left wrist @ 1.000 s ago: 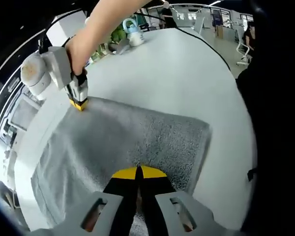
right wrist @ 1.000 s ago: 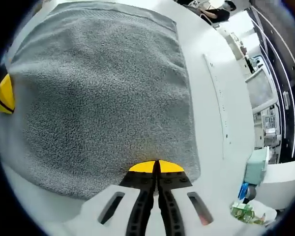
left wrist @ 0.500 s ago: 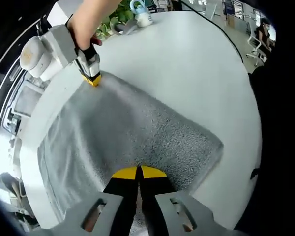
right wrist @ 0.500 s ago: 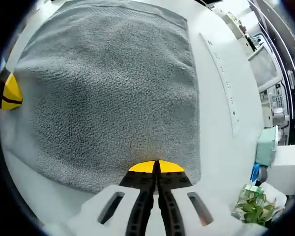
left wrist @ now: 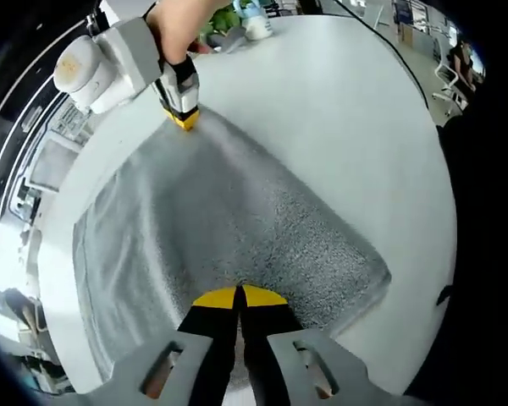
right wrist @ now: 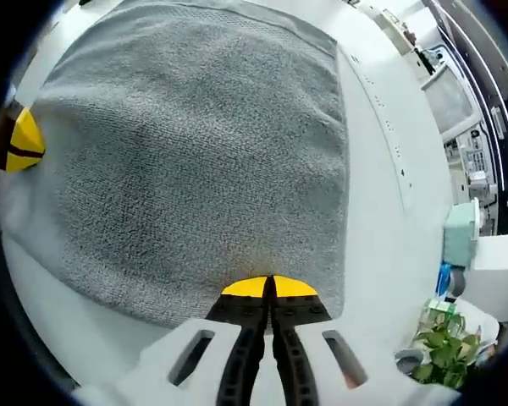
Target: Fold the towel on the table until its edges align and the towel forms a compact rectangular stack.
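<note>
Meanwhile both tongs stayed clamped on the grey towel (left wrist: 229, 228). The left tongs (left wrist: 238, 298) had their yellow-tipped jaws pressed together on the near edge of the cloth. The right tongs (right wrist: 268, 288) were likewise closed on the opposite corner. In the left gripper view the right tongs (left wrist: 183, 117) appeared across the towel, a hand (left wrist: 179, 19) wrapped round the body above them.

Change over the last second: in the left gripper view the right tongs sat farther up the frame than before and the cloth between the two grips looked more drawn out, a taut ridge running from one pair of tongs toward the other. The camera had shifted too, so part of that is viewpoint. In the right gripper view the left tongs (right wrist: 19, 142) had crept a little farther into frame at the towel's far corner.

Towel lay spread on the white counter (left wrist: 347, 127), one layer as far as I could tell, no fold made yet. Small plant (right wrist: 444, 347) and clutter sat well clear at the counter's end.

Reading: the held edge was being stretched straight, probably ahead of carrying it over to the opposite edge. Task looked early.
</note>
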Demonstrator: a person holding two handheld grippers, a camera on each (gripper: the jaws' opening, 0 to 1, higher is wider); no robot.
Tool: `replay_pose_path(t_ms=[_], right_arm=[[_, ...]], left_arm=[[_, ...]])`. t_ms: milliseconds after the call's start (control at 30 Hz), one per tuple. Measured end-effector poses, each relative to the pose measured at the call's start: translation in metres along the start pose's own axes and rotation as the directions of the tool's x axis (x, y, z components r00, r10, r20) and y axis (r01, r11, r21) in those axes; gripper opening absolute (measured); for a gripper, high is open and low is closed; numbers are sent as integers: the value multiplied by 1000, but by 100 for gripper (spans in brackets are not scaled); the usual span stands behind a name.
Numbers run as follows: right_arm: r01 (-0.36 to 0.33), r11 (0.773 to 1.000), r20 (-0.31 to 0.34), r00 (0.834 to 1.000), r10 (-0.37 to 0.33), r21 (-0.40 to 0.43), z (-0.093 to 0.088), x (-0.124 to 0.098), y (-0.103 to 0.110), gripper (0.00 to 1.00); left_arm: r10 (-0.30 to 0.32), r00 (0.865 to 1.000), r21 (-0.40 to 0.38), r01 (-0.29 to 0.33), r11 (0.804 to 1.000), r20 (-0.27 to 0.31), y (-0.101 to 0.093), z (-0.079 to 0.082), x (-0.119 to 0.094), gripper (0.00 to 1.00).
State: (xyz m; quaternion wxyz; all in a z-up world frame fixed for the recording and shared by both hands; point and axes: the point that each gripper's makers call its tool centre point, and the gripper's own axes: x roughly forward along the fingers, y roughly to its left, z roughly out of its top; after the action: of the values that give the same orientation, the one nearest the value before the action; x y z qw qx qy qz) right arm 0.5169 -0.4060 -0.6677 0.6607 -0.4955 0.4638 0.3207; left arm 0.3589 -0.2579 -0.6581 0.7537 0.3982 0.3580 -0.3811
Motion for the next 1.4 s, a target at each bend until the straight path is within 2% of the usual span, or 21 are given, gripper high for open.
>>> replay_pose_path(t_ms=[267, 333, 400, 633, 767, 867, 1033, 1400], right_arm=[[-34, 999, 7, 999, 34, 37, -9, -3, 5, 0], [-45, 999, 11, 999, 45, 15, -12, -4, 7, 0], [-57, 997, 24, 998, 56, 57, -13, -5, 8, 0], [-101, 991, 25, 995, 99, 83, -20, -8, 15, 0], [-121, 986, 22, 993, 119, 115, -24, -9, 18, 0], [-139, 976, 31, 990, 135, 168, -28, -11, 21, 0], [-129, 967, 66, 991, 117, 218, -33, -14, 27, 0], [-104, 969, 84, 993, 87, 222, -40, -20, 40, 0]], left_arm=[[-2, 1000, -49, 2, 999, -5, 3, -3, 0, 1], [3, 1000, -53, -3, 999, -6, 3, -4, 0, 1], [11, 1000, -65, -11, 998, -2, 3, -8, -3, 1], [-2, 1000, -131, 2, 991, 4, 7, -13, -4, 1], [-1, 1000, -120, 1, 993, -3, 7, -14, -4, 1], [0, 1000, -113, -1, 994, -8, 8, -15, -4, 1], [0, 1000, -134, -2, 991, -8, 13, -18, -3, 1], [7, 1000, -209, -6, 978, 5, 22, -23, -2, 1]])
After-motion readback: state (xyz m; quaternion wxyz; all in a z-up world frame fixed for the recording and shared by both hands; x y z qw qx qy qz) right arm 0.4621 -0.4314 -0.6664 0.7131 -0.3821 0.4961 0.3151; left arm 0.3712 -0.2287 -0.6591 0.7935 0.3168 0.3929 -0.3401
